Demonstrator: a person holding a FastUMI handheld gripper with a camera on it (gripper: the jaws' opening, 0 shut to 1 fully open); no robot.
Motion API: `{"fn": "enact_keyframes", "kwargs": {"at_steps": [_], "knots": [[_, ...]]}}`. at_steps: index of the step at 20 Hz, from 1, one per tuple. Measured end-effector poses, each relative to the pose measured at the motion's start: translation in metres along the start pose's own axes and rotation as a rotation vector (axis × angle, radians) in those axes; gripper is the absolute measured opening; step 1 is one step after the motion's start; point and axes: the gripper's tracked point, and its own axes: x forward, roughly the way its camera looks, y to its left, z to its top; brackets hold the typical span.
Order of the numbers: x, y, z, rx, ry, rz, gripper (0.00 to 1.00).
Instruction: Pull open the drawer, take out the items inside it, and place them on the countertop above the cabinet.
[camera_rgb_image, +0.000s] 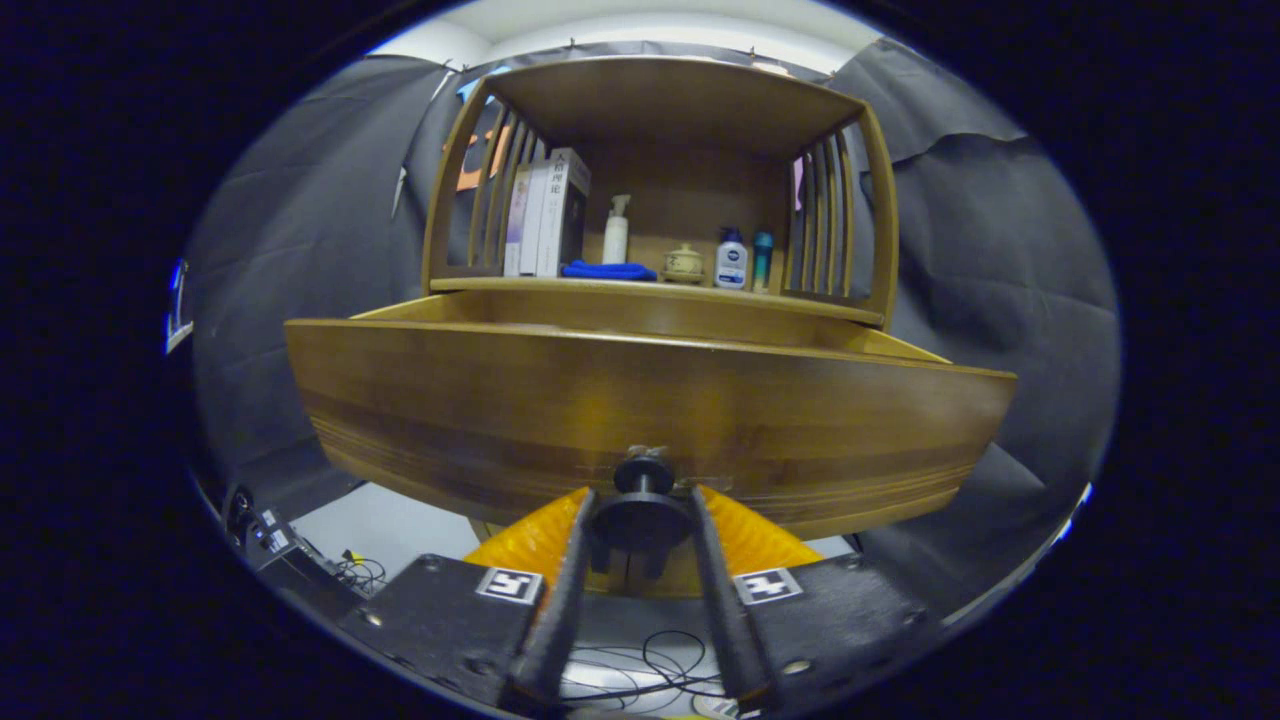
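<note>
A wooden cabinet stands ahead of me, and its drawer (640, 400) is pulled out toward me, its broad front panel facing the camera. A dark round knob (642, 505) sticks out from the lower middle of that panel. My gripper (640, 510) is shut on the knob, one finger (572, 560) on each side of it. The drawer's inside is hidden behind the front panel. The countertop (660, 288) above the drawer forms the floor of an open shelf.
On the countertop stand books (545, 215), a white spray bottle (616, 232), a folded blue cloth (608, 270), a small ceramic pot (684, 263) and two small bottles (744, 260). Slatted wooden sides and a top board enclose the shelf. Cables (650, 665) lie on the floor below.
</note>
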Motion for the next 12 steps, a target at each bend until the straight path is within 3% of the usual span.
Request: {"fn": "enact_keyframes", "kwargs": {"at_steps": [3,12], "knots": [[-0.017,-0.002,0.014,0.024,-0.027,0.004,1.0],[-0.039,-0.026,0.105,0.037,-0.154,-0.007,1.0]]}}
